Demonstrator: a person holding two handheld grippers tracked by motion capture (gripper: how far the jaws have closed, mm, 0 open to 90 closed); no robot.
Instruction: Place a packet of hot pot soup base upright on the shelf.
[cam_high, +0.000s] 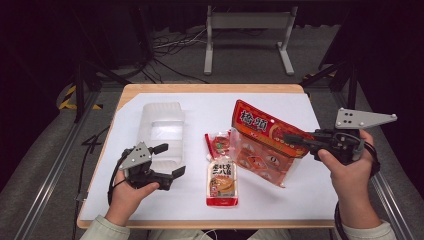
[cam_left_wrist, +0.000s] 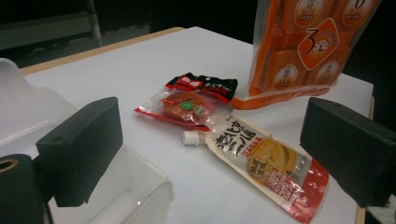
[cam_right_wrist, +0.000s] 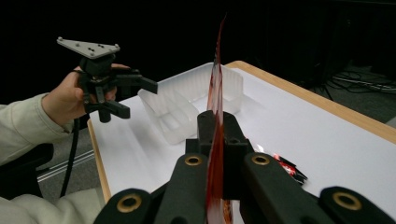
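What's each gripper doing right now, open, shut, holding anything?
Left gripper: open, holding nothing, beside the clear plastic container.
Right gripper: shut on the orange snack bag, gripping its edge.

A lab-like recording room is suggested by a white-covered table (cam_high: 150, 200), loose floor cables (cam_high: 170, 45), dark surroundings and a metal stand (cam_high: 247, 22).

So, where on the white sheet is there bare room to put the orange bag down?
Bare patches: the far strip beyond the clear plastic container, the near-right corner under the right hand-held gripper, and the near edge before the spouted pouch. The middle is crowded: that pouch, a small snack packet and the held orange bag.
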